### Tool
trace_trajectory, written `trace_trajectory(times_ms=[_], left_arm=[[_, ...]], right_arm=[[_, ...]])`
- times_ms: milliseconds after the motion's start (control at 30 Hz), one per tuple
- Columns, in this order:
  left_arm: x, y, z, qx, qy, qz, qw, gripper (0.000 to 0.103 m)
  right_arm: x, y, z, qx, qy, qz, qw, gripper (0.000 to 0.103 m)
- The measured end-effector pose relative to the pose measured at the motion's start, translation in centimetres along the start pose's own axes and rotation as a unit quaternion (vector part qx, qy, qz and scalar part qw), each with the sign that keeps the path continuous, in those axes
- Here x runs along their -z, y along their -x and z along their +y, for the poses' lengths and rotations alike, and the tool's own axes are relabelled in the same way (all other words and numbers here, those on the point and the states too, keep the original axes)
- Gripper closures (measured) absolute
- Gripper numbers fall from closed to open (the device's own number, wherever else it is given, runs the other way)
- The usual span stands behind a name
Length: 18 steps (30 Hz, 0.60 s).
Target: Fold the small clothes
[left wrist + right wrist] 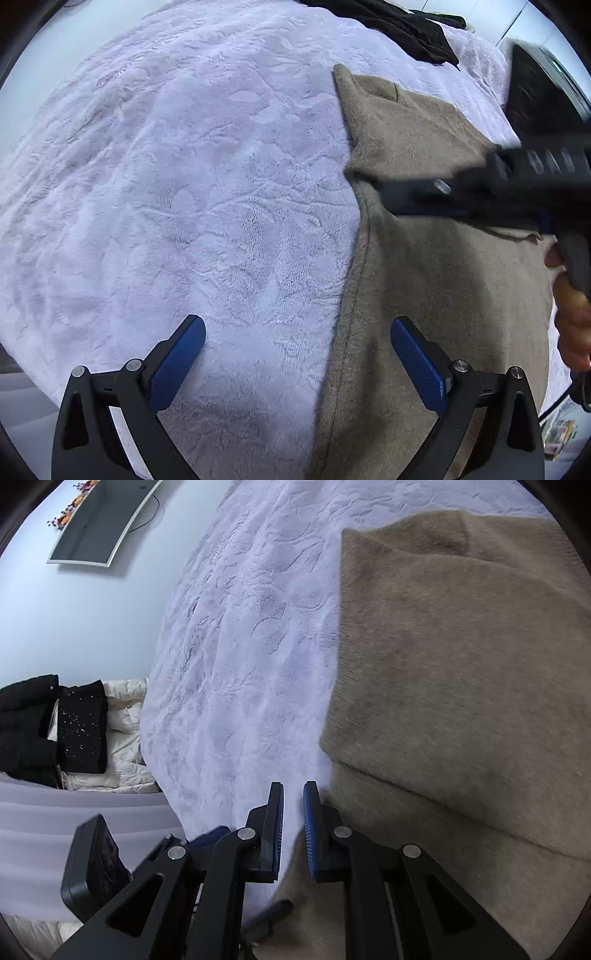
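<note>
A tan knitted garment (pixel 436 258) lies on a pale lilac fleece blanket (pixel 184 184); its left edge runs down the right half of the left wrist view. My left gripper (pixel 297 332) is open wide and empty, straddling that edge just above the cloth. The right gripper (pixel 424 195) reaches in from the right over the garment, blurred. In the right wrist view the garment (pixel 461 672) shows a folded layer on top. My right gripper (pixel 293 794) has its jaws close together with a narrow gap, at the garment's edge; nothing shows between them.
A black garment (pixel 399 26) lies at the far edge of the blanket. In the right wrist view a wall-mounted screen (pixel 99 520) hangs at upper left, and black and cream clothes (pixel 74 727) are piled beside the bed. The blanket (pixel 240 646) spreads left of the garment.
</note>
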State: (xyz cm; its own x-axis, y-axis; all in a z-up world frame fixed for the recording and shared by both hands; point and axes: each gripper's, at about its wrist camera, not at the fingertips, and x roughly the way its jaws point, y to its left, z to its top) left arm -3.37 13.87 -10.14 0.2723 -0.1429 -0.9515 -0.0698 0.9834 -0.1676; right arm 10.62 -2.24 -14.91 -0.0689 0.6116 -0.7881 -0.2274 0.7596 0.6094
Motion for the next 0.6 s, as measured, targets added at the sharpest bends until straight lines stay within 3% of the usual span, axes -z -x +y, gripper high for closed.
trace_trajectory(times_ms=[167,367,400,467,500,533,600], left_arm=[[-2.1,1.7,-2.6,0.012,-0.029,-0.012,0.9994,0.002],[-4.2,2.1,-8.8,0.035,-0.093,-0.004,0.9951,0.002],[-4.3,2.0,-10.2,0.039,-0.104,0.000,0.9938,0.002],[-3.9,2.0,-12.4,0.045,-0.119,0.006,0.9918,0.002],[-3.8,1.9,-13.5,0.048,-0.128,0.010,0.9906,0.002],[-3.8,1.7,-14.9,0.050,-0.137,0.015,0.9892,0.002],[-3.8,1.3,-17.1,0.053,-0.151,0.021,0.9868,0.002]], right_arm=[[4.4,5.7,-4.5,0.024,-0.072,-0.037,0.996,0.089],[12.2,12.7,-11.3,0.042,-0.190,-0.108,0.975,0.089],[13.3,13.7,-12.4,0.045,-0.208,-0.119,0.970,0.085],[15.4,15.5,-14.2,0.048,-0.242,-0.143,0.958,0.068],[16.6,16.6,-15.4,0.049,-0.260,-0.159,0.951,0.048],[17.2,17.7,-16.3,0.048,-0.271,-0.169,0.946,0.039],[18.9,19.4,-18.1,0.045,-0.298,-0.192,0.934,0.039]])
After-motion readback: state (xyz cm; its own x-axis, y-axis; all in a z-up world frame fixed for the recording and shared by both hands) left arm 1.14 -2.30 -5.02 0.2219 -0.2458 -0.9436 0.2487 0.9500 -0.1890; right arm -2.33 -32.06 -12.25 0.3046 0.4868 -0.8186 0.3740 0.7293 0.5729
